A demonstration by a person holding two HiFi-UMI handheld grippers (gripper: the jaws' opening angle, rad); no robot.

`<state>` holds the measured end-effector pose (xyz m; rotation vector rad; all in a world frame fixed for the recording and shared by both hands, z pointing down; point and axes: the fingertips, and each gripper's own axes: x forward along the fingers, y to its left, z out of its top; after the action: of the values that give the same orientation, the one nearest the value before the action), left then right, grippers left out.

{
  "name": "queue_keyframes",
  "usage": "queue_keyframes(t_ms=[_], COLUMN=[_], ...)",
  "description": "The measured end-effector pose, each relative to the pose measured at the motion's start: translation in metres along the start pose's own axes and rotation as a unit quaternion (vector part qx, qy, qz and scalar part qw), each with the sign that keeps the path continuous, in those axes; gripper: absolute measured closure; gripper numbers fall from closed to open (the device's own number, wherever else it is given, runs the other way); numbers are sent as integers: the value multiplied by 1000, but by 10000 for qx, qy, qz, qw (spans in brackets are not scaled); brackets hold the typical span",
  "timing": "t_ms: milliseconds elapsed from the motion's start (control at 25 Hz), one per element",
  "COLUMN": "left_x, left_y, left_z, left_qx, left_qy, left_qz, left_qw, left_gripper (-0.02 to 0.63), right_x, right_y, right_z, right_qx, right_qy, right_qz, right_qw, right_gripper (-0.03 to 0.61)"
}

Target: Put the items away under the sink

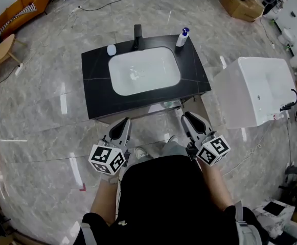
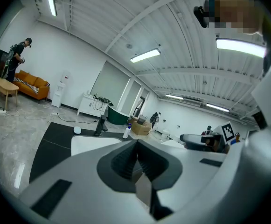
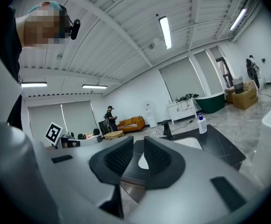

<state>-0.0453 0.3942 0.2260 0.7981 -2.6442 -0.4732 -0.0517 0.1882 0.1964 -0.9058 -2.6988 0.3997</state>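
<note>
Status: step one, nothing picked yet. Both claws are up in front of me at the near edge of the counter [image 1: 94, 91], neither one holding anything.

- left claw [image 1: 122, 127]: pressed together, pads meeting, nothing between.
- right claw [image 1: 189, 120]: slightly spread, narrow gap, only the counter shows through it.

Items to stow are both at the back of the counter, well apart from the claws:
- soap bottle [image 1: 182, 36], blue cap, upright, just right of the faucet [image 1: 137, 34].
- small white round thing [image 1: 111, 49], left of the faucet. Can't tell what it is.

Containers:
- sink [image 1: 118, 83]: white basin, looks empty apart from the drain.
- space under the sink: the counter hides it from above. Only a sliver shows below the front edge, so I can't tell door, shelf or contents.
- white tub [image 1: 235, 101], right of the vanity: nothing visible inside, dark fitting on its far rim. Probably not part of the job.

Next, my read:
- Reach across the basin, right claw to the bottle since it's on that side.
- Spread it wider first; the gap looks too tight for the bottle body.
- Grip low on the body and keep it upright.
- Left claw must spread before it can take the white thing.
- Then get low enough to see under the counter before placing.
</note>
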Motion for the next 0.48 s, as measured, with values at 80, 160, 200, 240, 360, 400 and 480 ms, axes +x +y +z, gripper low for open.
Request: queue_keyframes(t_ms=[80, 160, 200, 240, 360, 400, 480], left_x=[5, 12, 16, 21, 40, 47, 63], left_y=[1, 1, 0, -1, -4, -6, -9], left_z=[-2, -2, -1, 1, 4, 6, 9], left_qx=[-13, -5, 6, 18, 44, 50, 69], left_qy=[34, 61, 68, 73, 96, 106, 125], left_qz=[-10, -6, 1, 10, 63, 83, 119], left_qw=[10000, 10000, 10000, 10000, 9999, 9999, 9998], left_gripper=[591, 591, 591, 591, 591, 591, 591], right_x=[1, 4, 6, 7, 13, 15, 19], right_y=[-6, -14, -19, -25, -44, -51, -66], right_z=[0, 2, 5, 7, 15, 18, 25], right_qx=[-3, 24, 38, 49, 60, 60, 65], right_qy=[22, 2, -11, -22, -51, -57, -63], right_qz=[-58, -79, -76, -65, -6, 18, 71], right_qw=[10000, 10000, 10000, 10000, 10000, 10000, 9999], right_gripper=[511, 511, 511, 511, 511, 511, 511])
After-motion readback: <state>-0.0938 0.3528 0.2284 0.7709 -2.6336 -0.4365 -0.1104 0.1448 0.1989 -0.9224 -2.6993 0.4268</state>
